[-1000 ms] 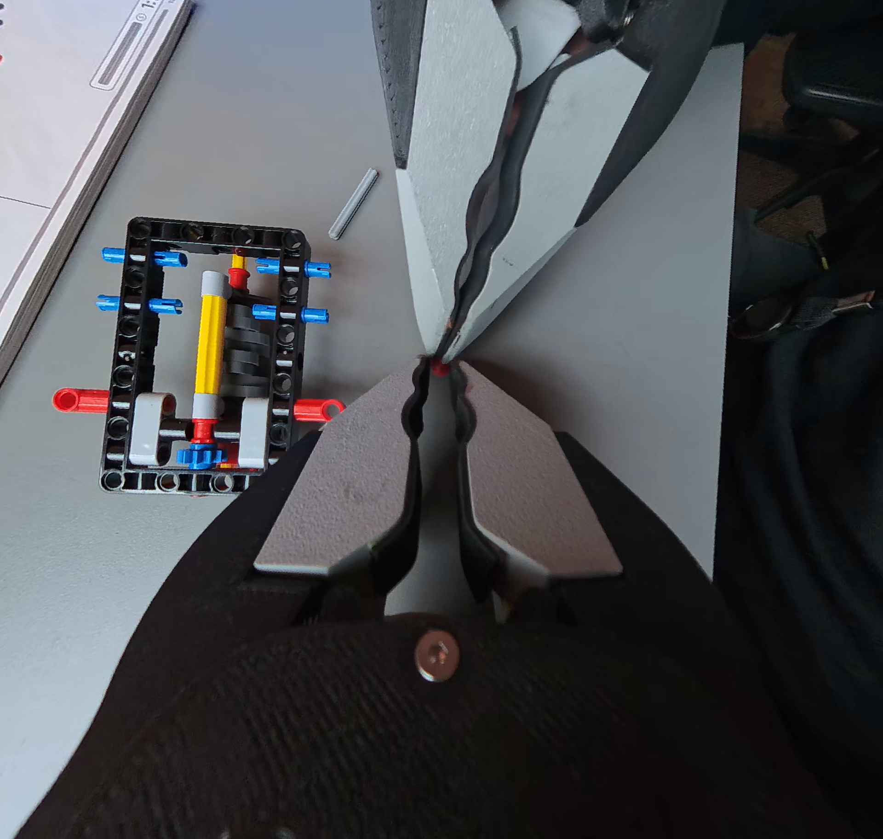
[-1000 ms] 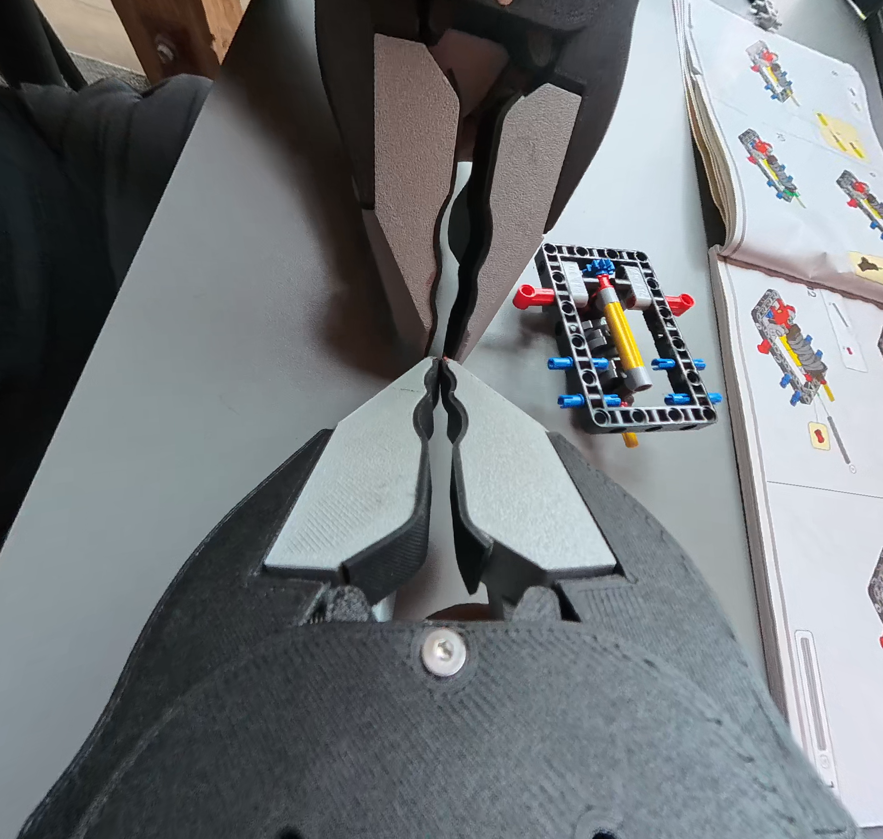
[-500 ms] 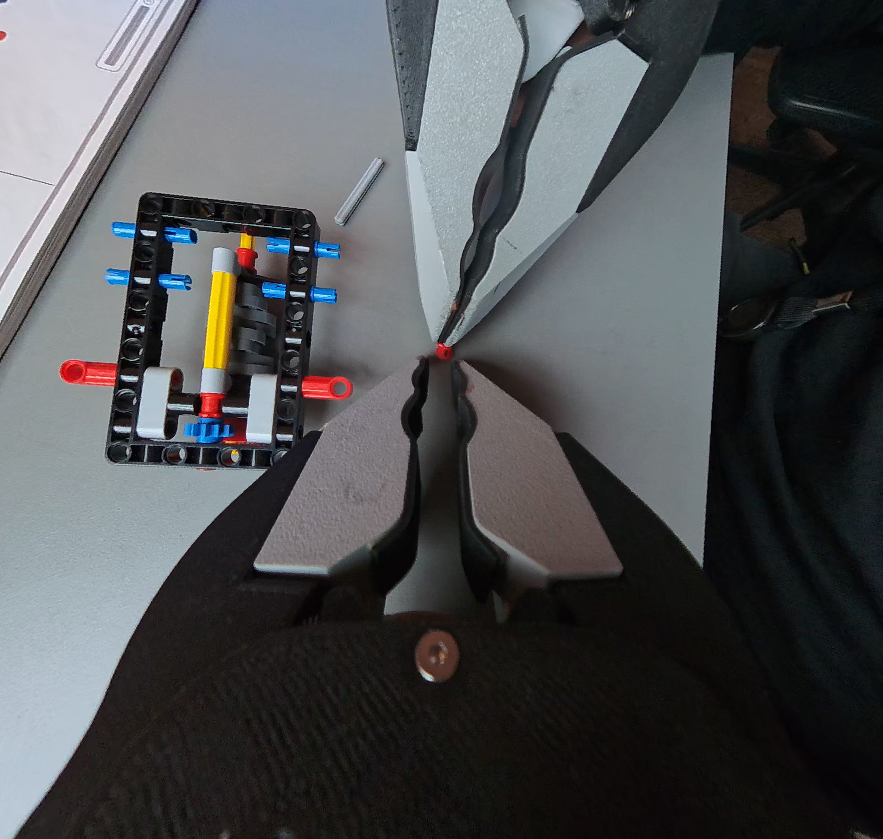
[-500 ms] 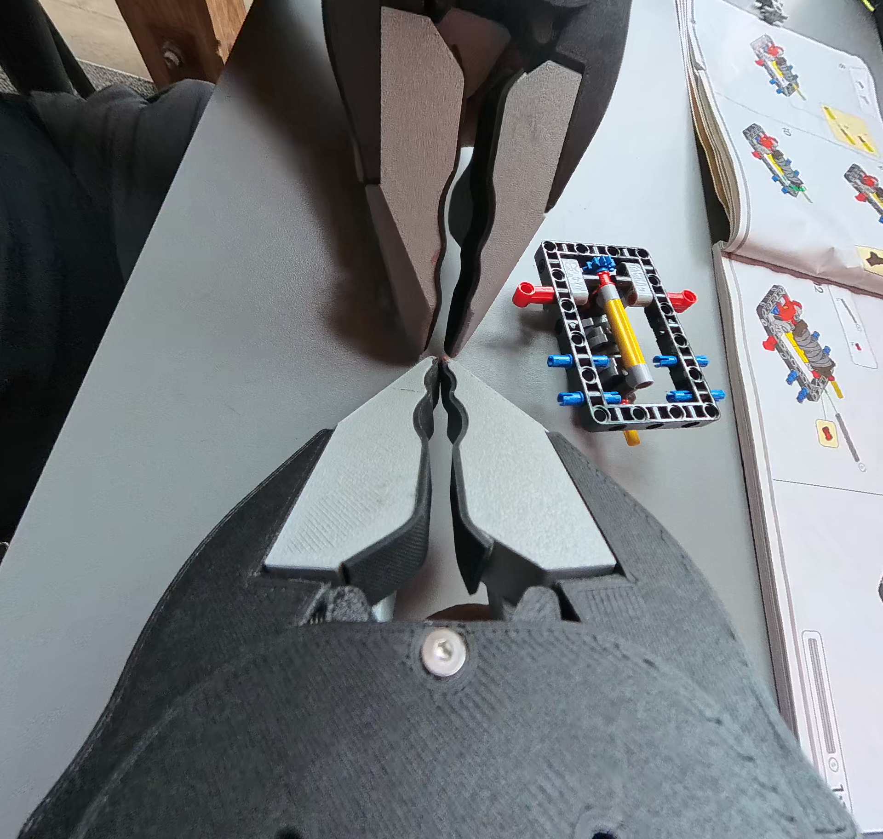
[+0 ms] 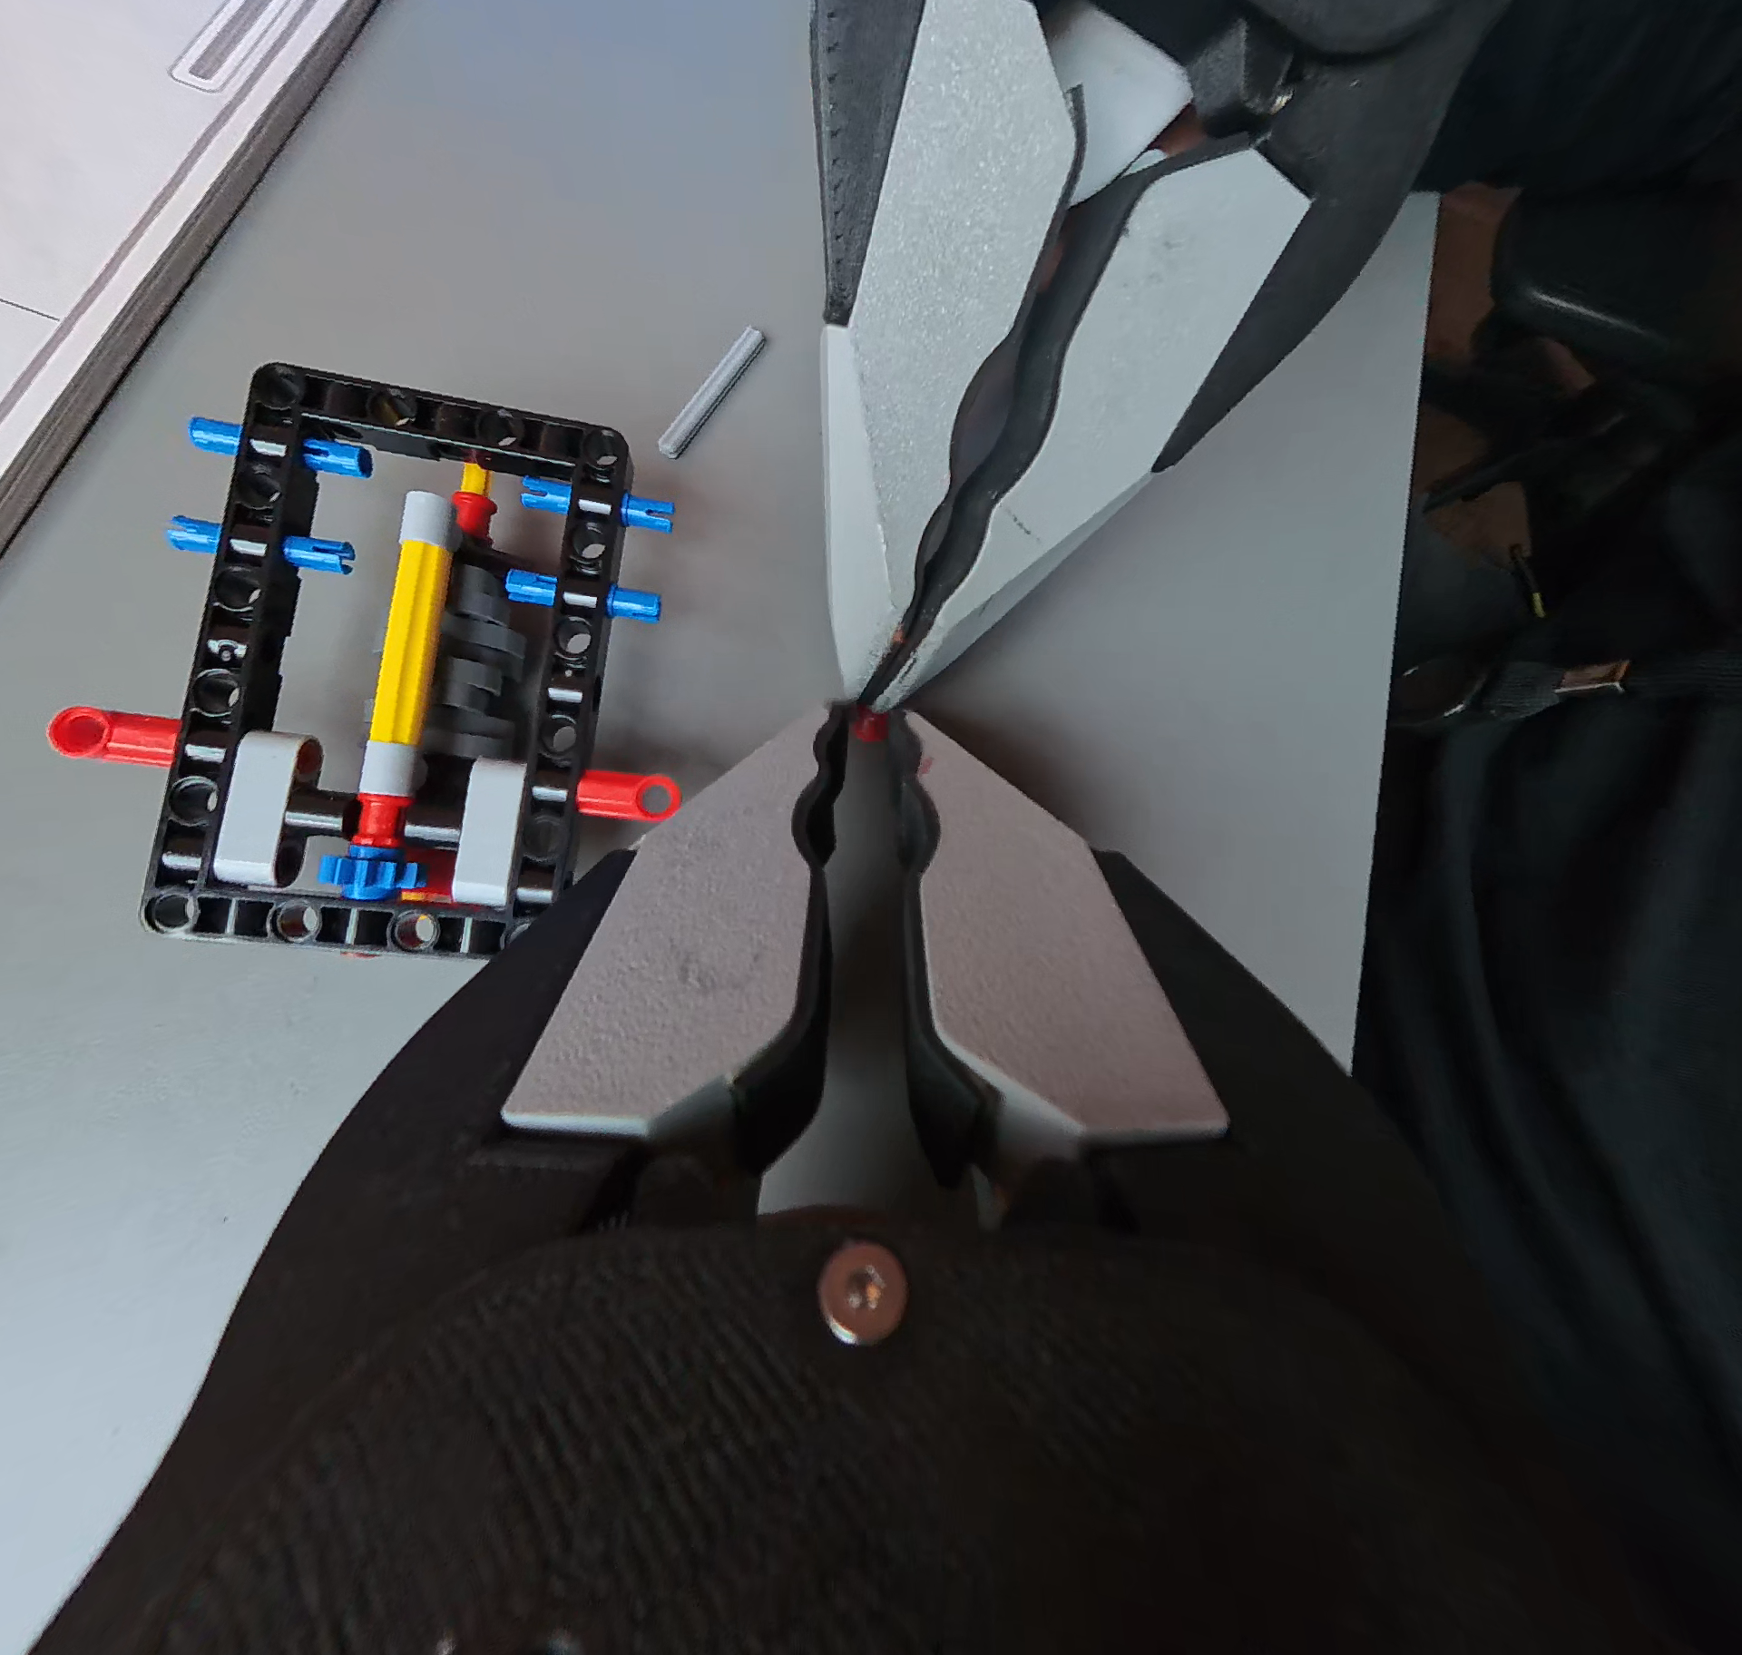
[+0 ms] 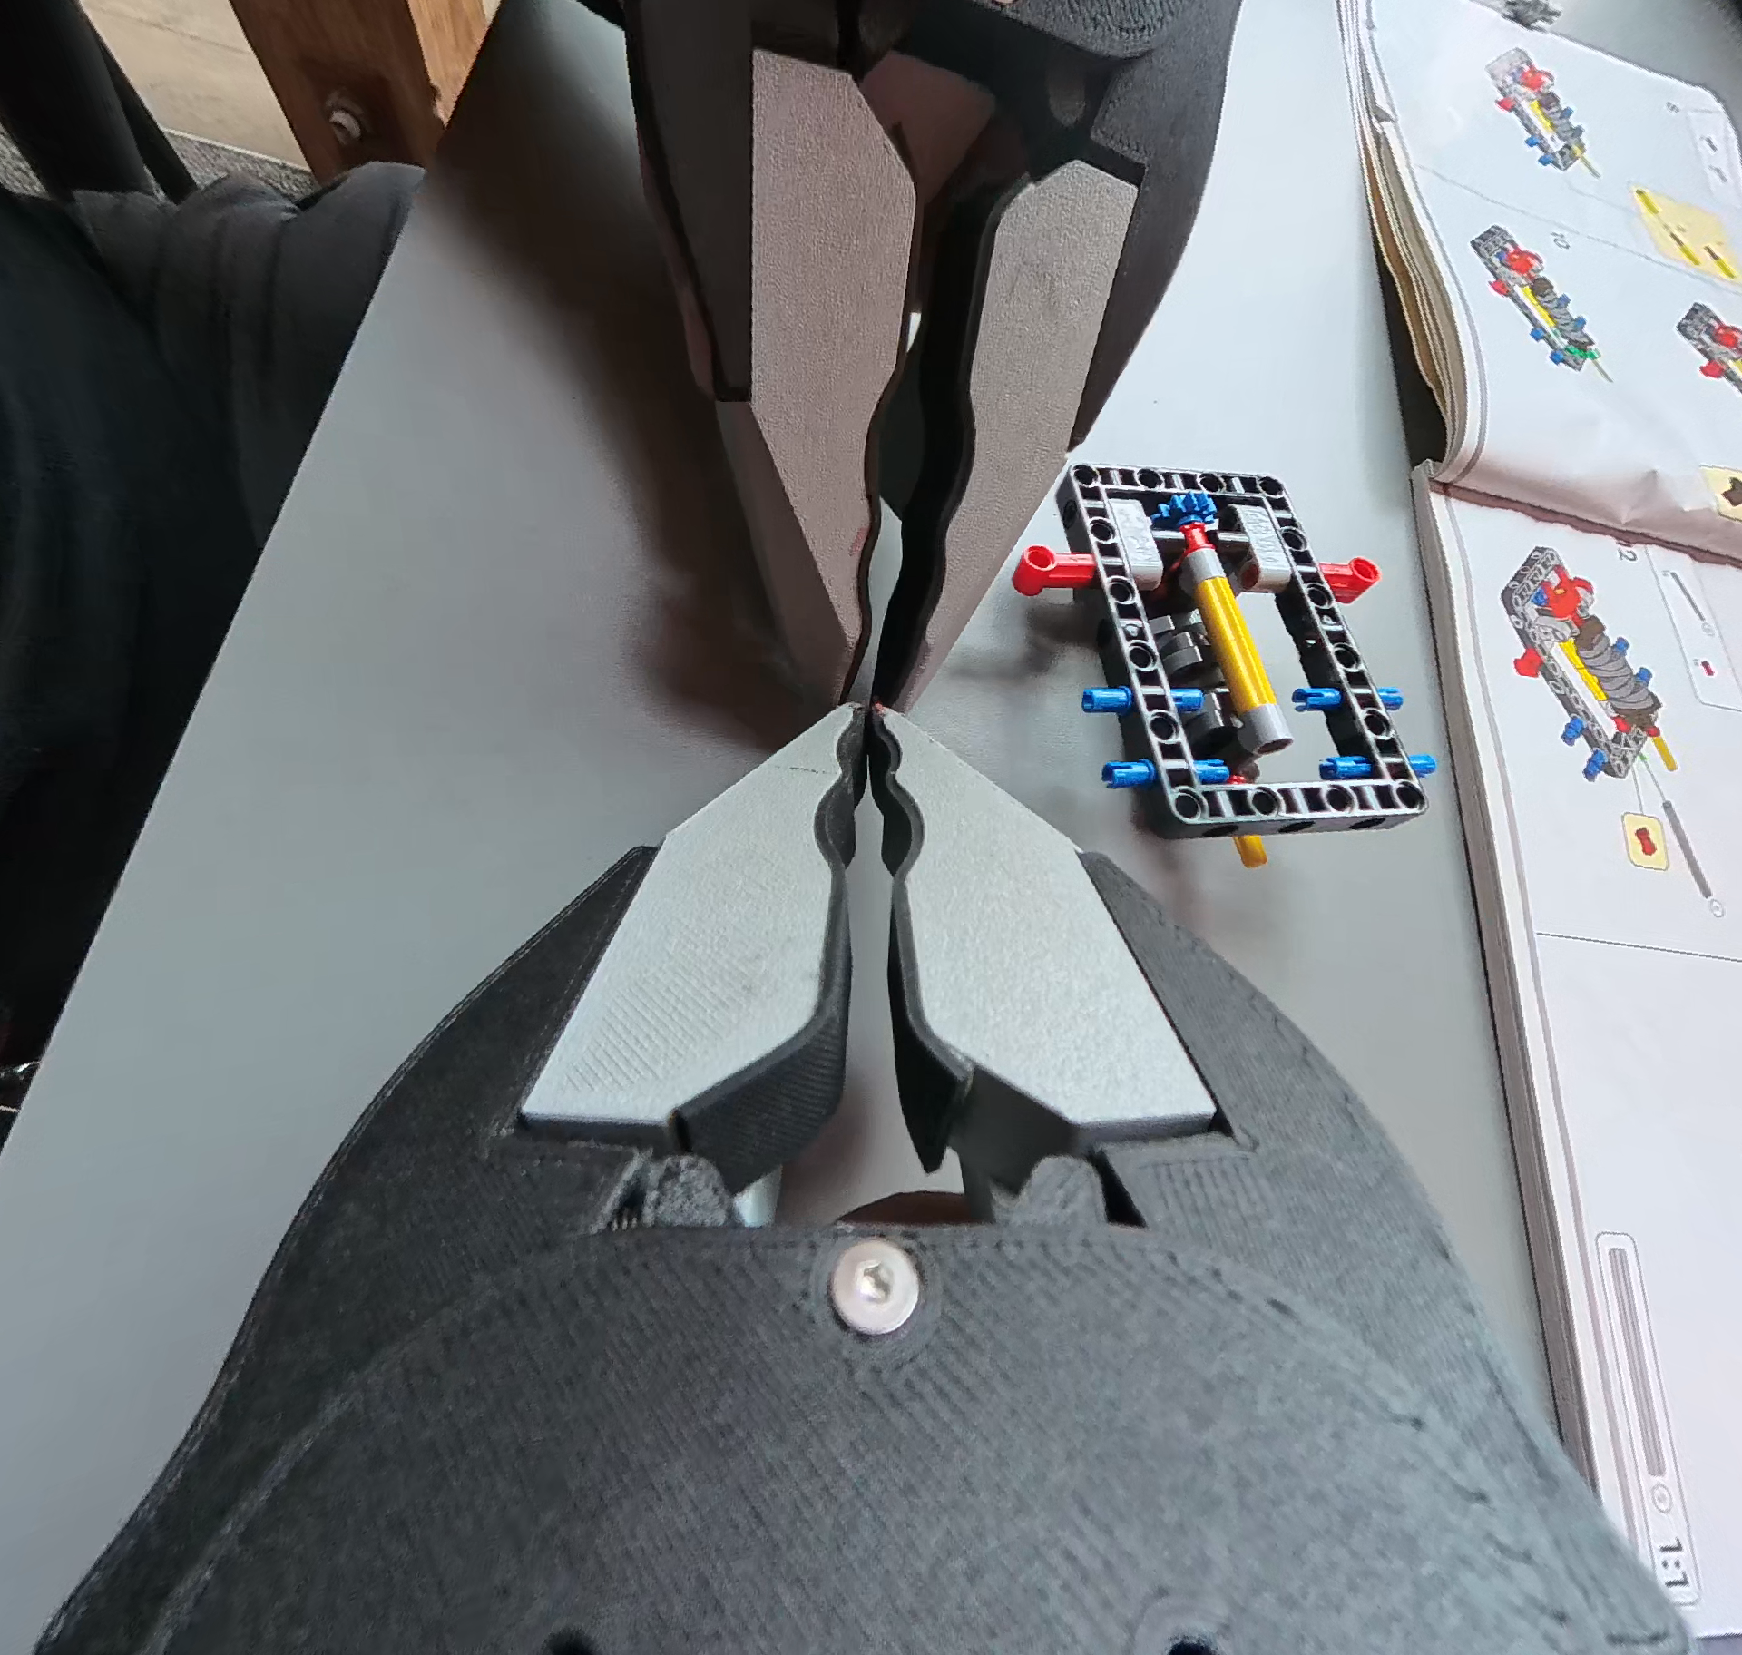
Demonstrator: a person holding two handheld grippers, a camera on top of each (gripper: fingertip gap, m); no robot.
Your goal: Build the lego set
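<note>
- Compared with half a second earlier, the black frame assembly (image 5: 391,662) is lying slightly lower and farther left in the left wrist view, while the two grippers are still meeting tip to tip.
- Small red piece (image 5: 868,725) is sitting between the tips of the left gripper (image 5: 865,735), whose jaws are standing only narrowly apart around it; whether they are pressing it cannot be told.
- Right gripper (image 6: 868,725) is showing its jaws nearly closed at the tips, touching the same red piece (image 6: 879,710); a firm grip cannot be confirmed.
- Frame assembly (image 6: 1242,658) is resting flat on the grey table (image 5: 566,196), beside the grippers.
- Grey axle (image 5: 712,392) is lying loose just beyond the frame.
- Instruction booklet (image 6: 1602,573) is lying open at the table's far side.
</note>
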